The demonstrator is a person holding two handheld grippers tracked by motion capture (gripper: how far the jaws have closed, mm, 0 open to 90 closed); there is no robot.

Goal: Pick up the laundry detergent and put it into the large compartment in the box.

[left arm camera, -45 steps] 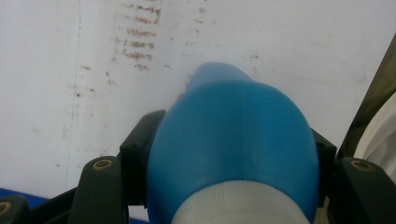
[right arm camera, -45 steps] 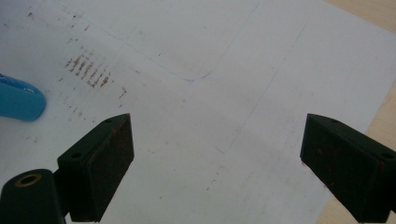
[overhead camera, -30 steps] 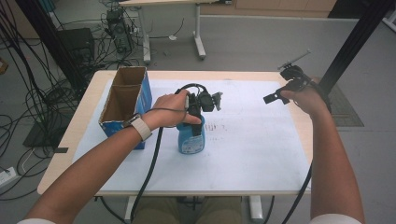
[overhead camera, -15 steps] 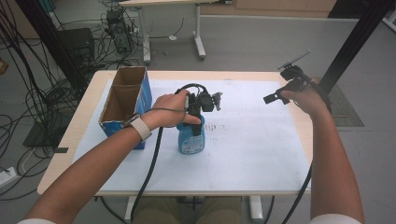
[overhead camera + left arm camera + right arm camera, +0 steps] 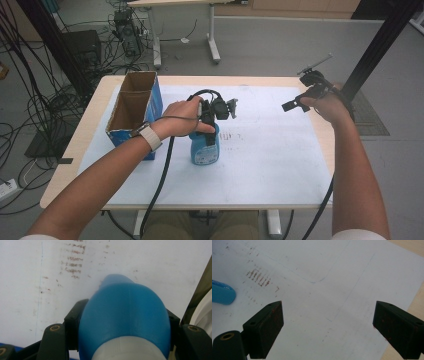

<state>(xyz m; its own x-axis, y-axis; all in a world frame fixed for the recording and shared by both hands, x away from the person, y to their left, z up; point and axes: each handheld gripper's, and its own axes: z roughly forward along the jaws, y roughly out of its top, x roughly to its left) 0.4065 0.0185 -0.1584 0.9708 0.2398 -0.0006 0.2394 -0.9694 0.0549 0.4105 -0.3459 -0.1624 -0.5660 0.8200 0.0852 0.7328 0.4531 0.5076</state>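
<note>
A blue bottle [image 5: 205, 148] with a white collar stands upright on the white mat [image 5: 265, 165] near the table's middle. My left gripper [image 5: 208, 131] comes down on it from above and is shut on its upper part. In the left gripper view the bottle [image 5: 125, 312] sits tight between the two black pads of the left gripper [image 5: 123, 318]. My right gripper [image 5: 301, 93] is held in the air over the mat's far right corner, apart from the bottle. Its jaws stand wide open with nothing between them, as the right gripper [image 5: 333, 326] view shows, and the bottle [image 5: 222, 293] lies far to its left.
An open cardboard box [image 5: 154, 112] with blue sides stands at the table's left, close beside the left hand. The mat carries faint brown smudges [image 5: 259, 277]. The wooden table edge [image 5: 75, 165] borders the mat. Cables and table legs are on the floor behind.
</note>
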